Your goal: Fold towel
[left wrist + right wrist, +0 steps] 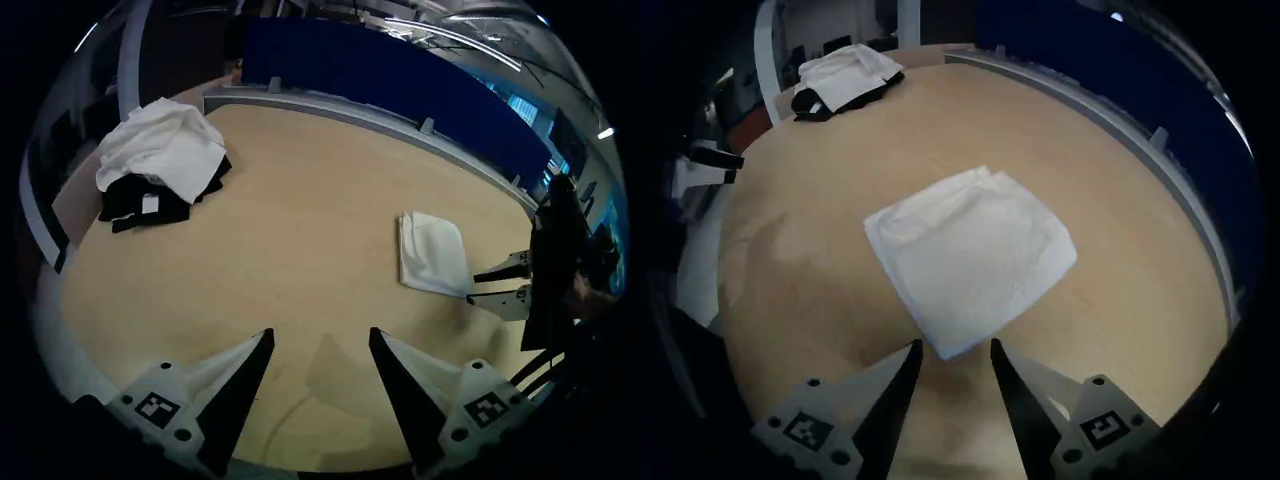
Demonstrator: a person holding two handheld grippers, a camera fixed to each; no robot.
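left hand-held gripper point(320, 332): fingers spread wide, released, nothing between them. it is held low and points across a bare stretch of the light wooden tabletop point(304, 216). its shadow falls on the wood just ahead of the tips. from the right gripper view it point(736, 168) shows at the far left edge of the tabletop point(1136, 264), well apart from the towel, pale fingers pointing inward.

right hand-held gripper point(955, 342): fingers apart, not clenched. they aim straight at the near corner of the folded white towel point(972, 256). the corner reaches into the gap between the two tips; cannot tell if either finger touches the cloth. in the left gripper view the same gripper point(473, 288) comes in from the right, held roughly level. its two pale fingers are stacked one above the other at the towel's point(432, 254) near edge. a hand point(594, 294) is dimly seen behind its dark body; its grip is too dark to make out.

towel: lies flat on the tabletop, folded to a rough rectangle with layered edges along one side, a few soft creases on top.

elsewhere: a heap of white cloth over black cloth point(160, 160) sits at the far corner of the tabletop, well apart from the towel; the same heap point(848, 76) shows at the top of the right gripper view. a blue partition point(384, 72) runs along the far edge behind a grey rail.
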